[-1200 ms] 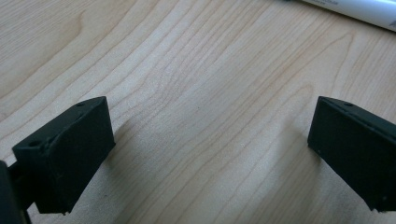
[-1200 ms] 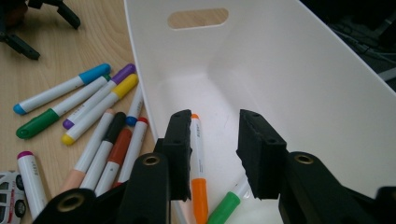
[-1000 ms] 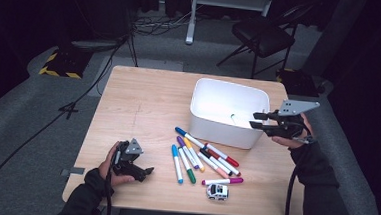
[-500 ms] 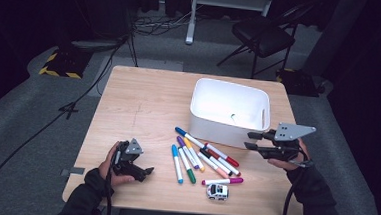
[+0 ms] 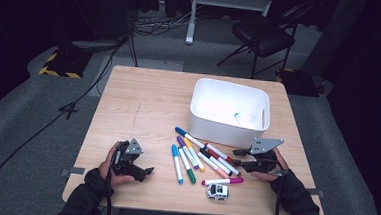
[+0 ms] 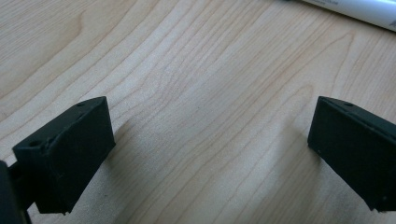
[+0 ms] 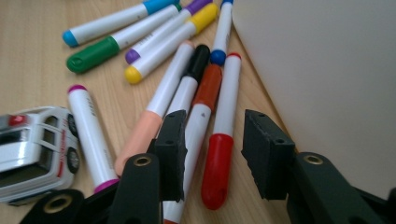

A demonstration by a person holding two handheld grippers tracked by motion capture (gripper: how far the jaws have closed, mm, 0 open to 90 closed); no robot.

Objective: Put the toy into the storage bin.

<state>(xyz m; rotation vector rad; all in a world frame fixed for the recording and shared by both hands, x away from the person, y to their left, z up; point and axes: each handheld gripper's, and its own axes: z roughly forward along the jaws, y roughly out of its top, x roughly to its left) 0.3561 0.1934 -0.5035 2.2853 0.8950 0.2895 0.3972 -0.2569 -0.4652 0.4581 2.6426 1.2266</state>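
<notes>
Lower now, right hand-held gripper (image 7: 212, 154) astride glossy red-capped marker (image 7: 223, 135)

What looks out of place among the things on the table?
A small toy car lies among the loose markers scattered beside the white bin. One marker already lies alone inside the bin. Nothing looks spilled or damaged.

Faint grey print along the white marker barrels (image 7: 91, 112) left of the right gripper's jaws, too blurred to read; nothing else legible.
</notes>
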